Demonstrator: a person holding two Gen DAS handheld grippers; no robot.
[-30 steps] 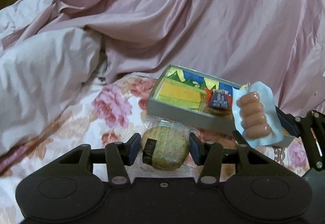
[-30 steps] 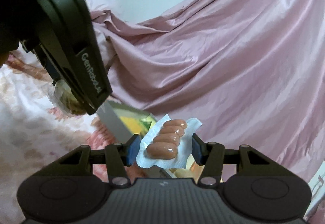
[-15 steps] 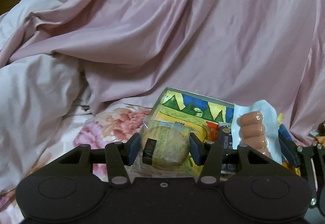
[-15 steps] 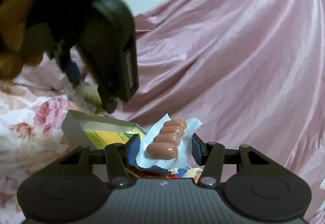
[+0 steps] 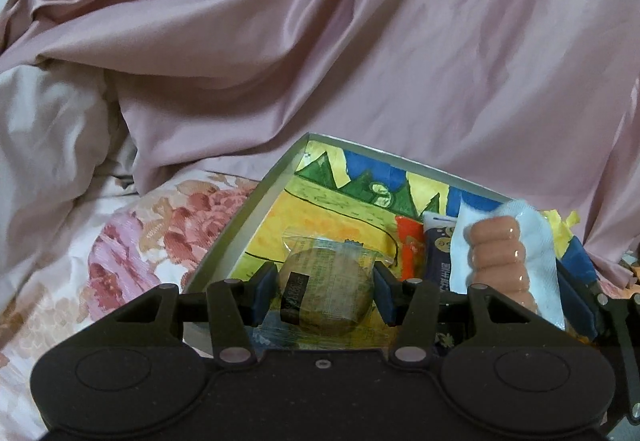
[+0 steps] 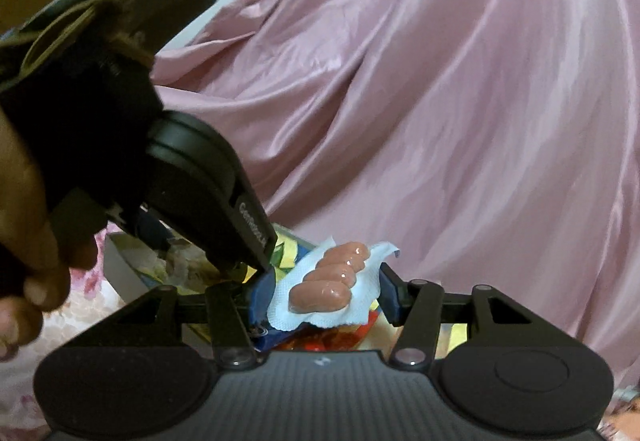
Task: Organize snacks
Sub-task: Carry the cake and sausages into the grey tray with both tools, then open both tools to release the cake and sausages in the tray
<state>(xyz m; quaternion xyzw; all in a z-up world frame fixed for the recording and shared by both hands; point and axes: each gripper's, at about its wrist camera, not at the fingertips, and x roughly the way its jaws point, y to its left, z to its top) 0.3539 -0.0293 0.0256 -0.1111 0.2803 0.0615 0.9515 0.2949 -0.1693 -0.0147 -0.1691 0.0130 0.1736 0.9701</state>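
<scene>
My left gripper [image 5: 325,291] is shut on a round greenish pastry in a clear wrapper [image 5: 324,289], held over the open box [image 5: 256,201] with its colourful painted bottom. My right gripper [image 6: 326,291] is shut on a pack of small pink sausages [image 6: 330,281] with a white backing; that sausage pack [image 5: 498,261] also shows at the right of the left wrist view, over the box's right part. Red and dark blue snack packets [image 5: 434,253] lie inside the box. In the right wrist view the left gripper's black body [image 6: 192,197] fills the left side, close beside the sausages.
Pink satin bedding [image 5: 360,41] rises behind and around the box. A floral bedsheet [image 5: 132,245] lies left of the box. A person's hand [image 6: 24,241] holds the left gripper at the left edge of the right wrist view.
Both grippers moved forward until they hang over the box, each still holding its snack. The box now sits larger and closer under them.
</scene>
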